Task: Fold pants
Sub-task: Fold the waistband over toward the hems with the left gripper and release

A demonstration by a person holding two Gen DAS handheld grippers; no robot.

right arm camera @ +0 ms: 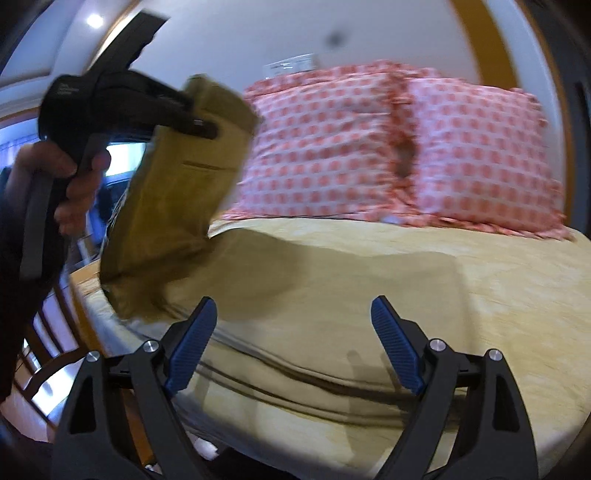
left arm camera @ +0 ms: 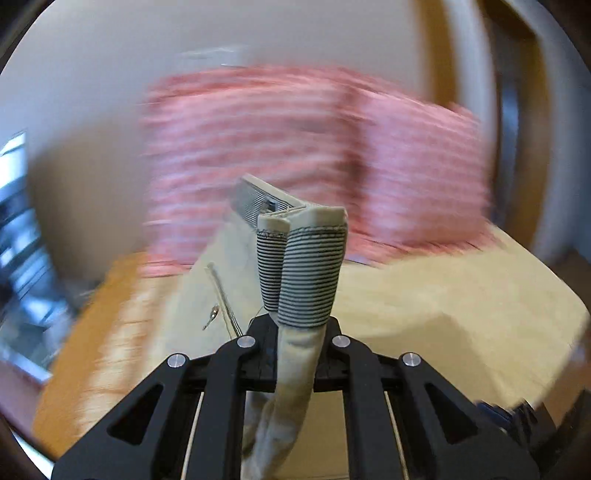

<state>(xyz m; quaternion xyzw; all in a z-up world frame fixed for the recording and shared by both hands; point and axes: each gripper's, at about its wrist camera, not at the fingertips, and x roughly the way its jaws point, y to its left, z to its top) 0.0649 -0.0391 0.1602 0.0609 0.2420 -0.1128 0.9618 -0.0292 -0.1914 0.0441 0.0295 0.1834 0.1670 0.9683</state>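
Khaki cotton pants [right arm camera: 177, 192] hang in the air over the left end of the yellow-covered bed [right arm camera: 369, 280], waistband pinched tight in the black left gripper [left arm camera: 295, 266] (striped lining showing). Right gripper [right arm camera: 295, 347], blue pads spread wide, holds nothing, low above the bed, pink checked pillows [right arm camera: 388, 147] beyond.

Soft indoor daylight. Left view heavily motion-blurred, pink pillows [left arm camera: 314, 162] streaked. Right view sharper; ceiling light [right arm camera: 95, 20] glows, shadow on bed [right arm camera: 480, 295]. Fisheye edges dark, curved.
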